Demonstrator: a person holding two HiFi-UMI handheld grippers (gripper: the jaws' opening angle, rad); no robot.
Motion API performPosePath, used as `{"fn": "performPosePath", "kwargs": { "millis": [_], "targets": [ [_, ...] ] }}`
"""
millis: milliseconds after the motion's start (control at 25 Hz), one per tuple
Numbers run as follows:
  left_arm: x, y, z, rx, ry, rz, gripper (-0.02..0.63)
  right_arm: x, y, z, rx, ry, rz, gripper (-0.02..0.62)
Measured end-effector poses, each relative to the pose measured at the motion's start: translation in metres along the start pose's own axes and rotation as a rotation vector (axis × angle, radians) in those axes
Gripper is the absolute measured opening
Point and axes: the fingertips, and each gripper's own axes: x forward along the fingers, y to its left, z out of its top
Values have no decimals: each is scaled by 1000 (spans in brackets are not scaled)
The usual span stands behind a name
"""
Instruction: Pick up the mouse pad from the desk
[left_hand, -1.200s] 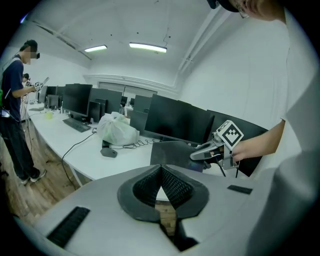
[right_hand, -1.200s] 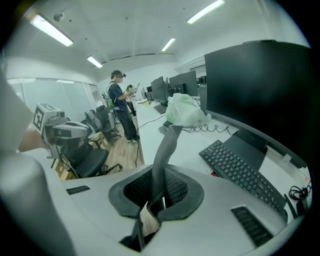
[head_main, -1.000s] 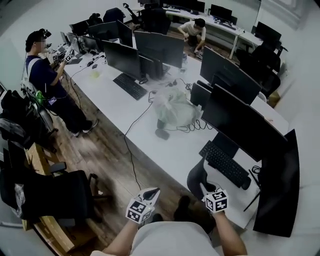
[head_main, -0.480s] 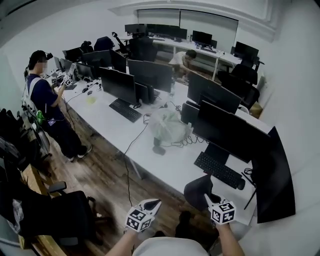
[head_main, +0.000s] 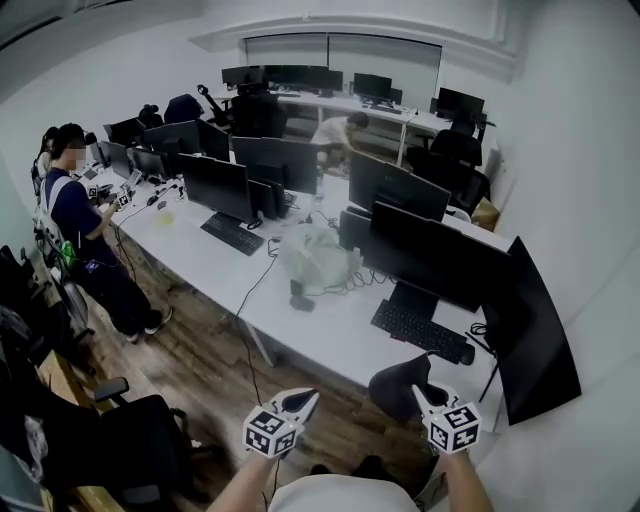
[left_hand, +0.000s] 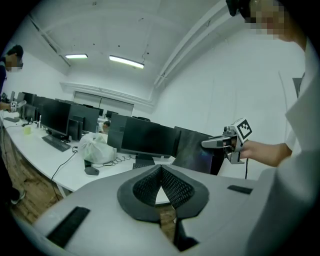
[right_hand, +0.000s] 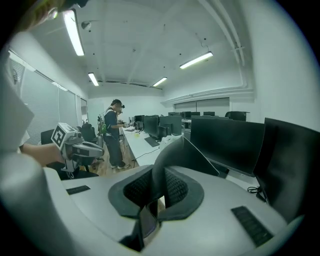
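Note:
The mouse pad (head_main: 398, 383) is a dark, floppy sheet that hangs in the air off the near edge of the white desk (head_main: 330, 345). My right gripper (head_main: 428, 398) is shut on its edge. In the right gripper view the pad (right_hand: 181, 154) stands up between the pads of the gripper (right_hand: 159, 172). My left gripper (head_main: 302, 402) floats to the left of the pad, shut on nothing. From the left gripper view its jaws (left_hand: 161, 169) meet at the tips, and beyond them the right gripper (left_hand: 214, 143) carries the pad (left_hand: 192, 151).
A keyboard (head_main: 418, 331) and a mouse (head_main: 467, 354) lie on the desk in front of a row of monitors (head_main: 430, 258). A clear plastic bag (head_main: 315, 258) sits mid-desk. A black chair (head_main: 110, 430) stands at the lower left. A person (head_main: 85, 230) stands at the left.
Both grippers have risen, the right one more, carrying the mouse pad up with it. The head view has tilted up and takes in more of the room.

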Motion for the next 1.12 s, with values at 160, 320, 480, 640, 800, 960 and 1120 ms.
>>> {"fn": "performPosePath", "kwargs": {
  "millis": [160,320,480,640,800,960,1120],
  "targets": [
    [-2,-18,13,7,-35,0,15,-24,1,2,-20,-25,-8,41],
    [0,-38,23,14,-53,7,15,-44,-8,7,-17,-61,-2,41],
    [5,-56,27,6,-57,29,15,-62,-21,13,-11,-91,19,41],
    [8,-71,34,11,-75,48,15,-79,-30,19,-25,-124,29,41],
    [15,-80,41,19,-84,59,15,-90,-42,22,-28,-146,33,41],
    [17,-88,46,29,-90,58,15,-99,-49,22,-25,-159,34,41],
    [18,-94,51,35,-91,58,15,-104,-53,24,-22,-162,36,41]
  ]
}}
